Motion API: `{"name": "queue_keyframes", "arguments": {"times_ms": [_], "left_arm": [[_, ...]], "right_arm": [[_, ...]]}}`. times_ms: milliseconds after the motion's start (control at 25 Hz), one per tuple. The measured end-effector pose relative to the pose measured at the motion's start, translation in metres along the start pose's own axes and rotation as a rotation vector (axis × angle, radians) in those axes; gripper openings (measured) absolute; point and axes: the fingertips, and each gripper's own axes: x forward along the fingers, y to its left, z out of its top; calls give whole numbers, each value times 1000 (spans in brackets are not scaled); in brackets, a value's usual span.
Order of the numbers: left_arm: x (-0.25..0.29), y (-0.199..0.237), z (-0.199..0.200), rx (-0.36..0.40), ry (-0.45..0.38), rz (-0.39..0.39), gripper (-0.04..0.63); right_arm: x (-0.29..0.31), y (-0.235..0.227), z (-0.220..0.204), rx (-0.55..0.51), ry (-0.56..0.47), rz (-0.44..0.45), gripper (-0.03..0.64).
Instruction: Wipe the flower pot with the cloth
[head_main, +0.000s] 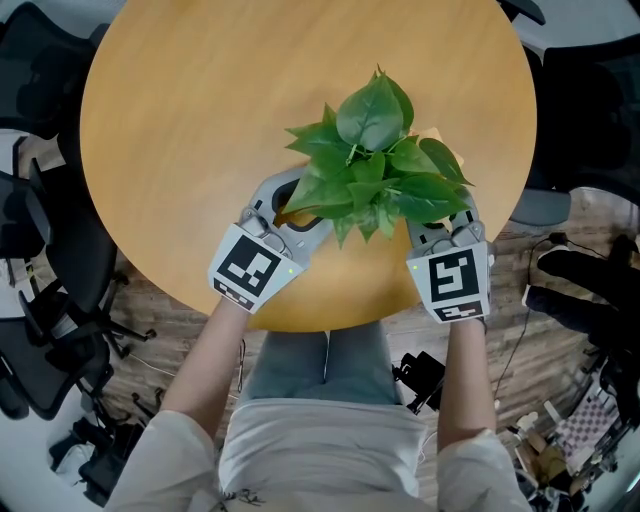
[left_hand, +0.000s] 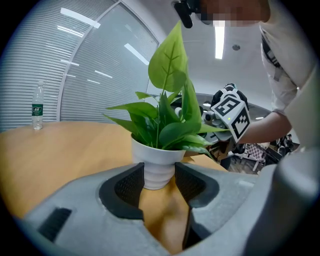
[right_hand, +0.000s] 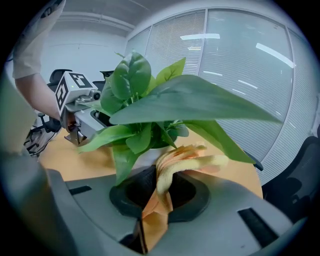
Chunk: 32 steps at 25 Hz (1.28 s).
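The white ribbed flower pot (left_hand: 156, 155) stands upright, its leafy plant (head_main: 375, 160) rising towards the ceiling, near the person's edge of the round wooden surface (head_main: 200, 130). The left tongs (left_hand: 159, 186) pinch its lower body. The right tongs (right_hand: 162, 192) grip a folded orange cloth (right_hand: 172, 165) just beside the pot. A water bottle (left_hand: 37, 106) stands far across the surface, and glass walls with blinds (right_hand: 240, 75) and office chairs (head_main: 40, 330) surround it.
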Motion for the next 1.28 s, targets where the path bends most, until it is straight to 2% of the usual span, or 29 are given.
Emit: {"name": "queue_keyframes", "arguments": {"times_ms": [840, 1280], "left_arm": [[1, -4, -2, -62, 7, 167, 195], [2, -6, -4, -86, -4, 180, 196]], "right_arm": [[-12, 29, -3, 26, 2, -2, 54], [-14, 46, -3, 37, -1, 21, 54]]}}
